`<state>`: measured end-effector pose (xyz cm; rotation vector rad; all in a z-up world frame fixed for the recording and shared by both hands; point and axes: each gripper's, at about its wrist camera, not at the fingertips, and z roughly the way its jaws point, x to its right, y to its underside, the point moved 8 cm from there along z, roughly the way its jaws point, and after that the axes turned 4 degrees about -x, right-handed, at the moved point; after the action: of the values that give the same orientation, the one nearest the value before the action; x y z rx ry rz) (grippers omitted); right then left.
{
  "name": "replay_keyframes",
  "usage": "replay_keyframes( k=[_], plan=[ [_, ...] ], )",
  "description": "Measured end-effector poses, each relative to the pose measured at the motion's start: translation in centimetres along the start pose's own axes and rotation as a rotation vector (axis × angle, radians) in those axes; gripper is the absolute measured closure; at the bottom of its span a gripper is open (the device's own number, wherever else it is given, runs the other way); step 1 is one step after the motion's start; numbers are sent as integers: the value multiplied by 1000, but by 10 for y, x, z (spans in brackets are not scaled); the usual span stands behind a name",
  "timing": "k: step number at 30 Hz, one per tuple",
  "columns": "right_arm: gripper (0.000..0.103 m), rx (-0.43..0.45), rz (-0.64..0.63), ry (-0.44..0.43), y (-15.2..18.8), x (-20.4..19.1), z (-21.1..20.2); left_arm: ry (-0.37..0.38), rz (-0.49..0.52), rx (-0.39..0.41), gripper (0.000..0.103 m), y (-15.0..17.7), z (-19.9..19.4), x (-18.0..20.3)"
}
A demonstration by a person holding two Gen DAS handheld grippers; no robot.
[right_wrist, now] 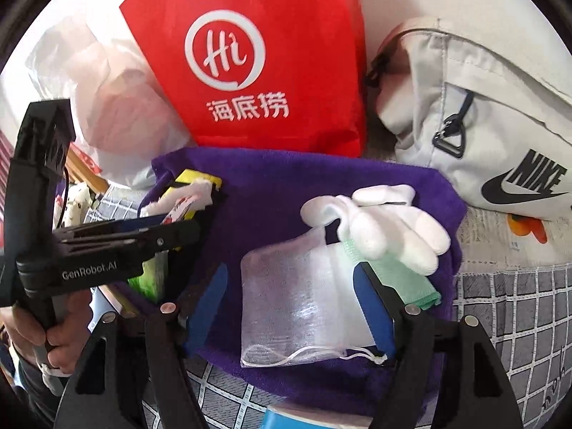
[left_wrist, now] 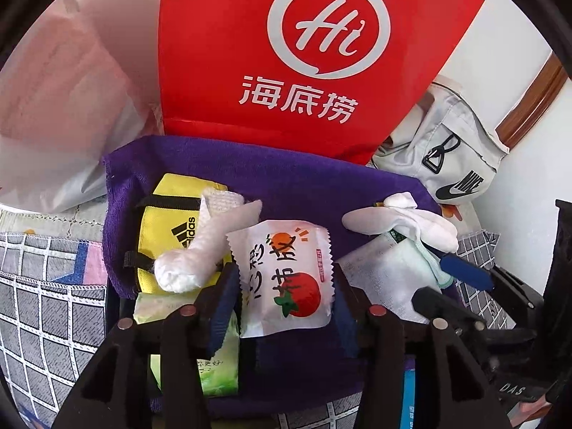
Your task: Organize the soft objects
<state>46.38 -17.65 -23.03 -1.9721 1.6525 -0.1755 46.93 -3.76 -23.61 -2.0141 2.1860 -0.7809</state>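
Both jaws stand parted: left gripper (left_wrist: 284,286) straddles the snack packet (left_wrist: 282,279) mid-towel (left_wrist: 304,178); right gripper (right_wrist: 291,300) straddles the mesh pouch (right_wrist: 296,300) near the towel's right edge.

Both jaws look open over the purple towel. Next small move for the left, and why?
Probably lift the left gripper straight off. Its jaws stand either side of the snack packet, which already lies flat on the purple towel, seemingly without pinching it. The right gripper likewise straddles the mesh pouch, jaws clear.
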Motion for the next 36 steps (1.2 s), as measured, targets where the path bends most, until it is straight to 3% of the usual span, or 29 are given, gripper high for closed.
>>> replay_keyframes(
  k=[5, 9, 15, 20, 29, 32, 36],
  plan=[
    [30, 18, 17, 6, -1, 6, -8, 10, 11, -3, 43, 0, 0, 4],
    [30, 24, 7, 33, -1, 8, -10, 6, 33, -4, 28, 1, 1, 9],
    [30, 62, 8, 57, -4, 9, -20, -11, 45, -10, 19, 1, 0, 14],
    [30, 52, -2, 109, -3, 12, -19, -40, 49, -13, 15, 2, -3, 15],
    [30, 84, 18, 124, 0, 9, -42, -92, 66, 3, 11, 5, -28, 25],
    [20, 94, 43, 114, 4, 6, -57, -118, 53, 14, 6, 10, -44, 27],
    [9, 129, 31, 177, 12, 0, -80, -139, 56, 48, 6, 21, -75, 34]
  ],
)
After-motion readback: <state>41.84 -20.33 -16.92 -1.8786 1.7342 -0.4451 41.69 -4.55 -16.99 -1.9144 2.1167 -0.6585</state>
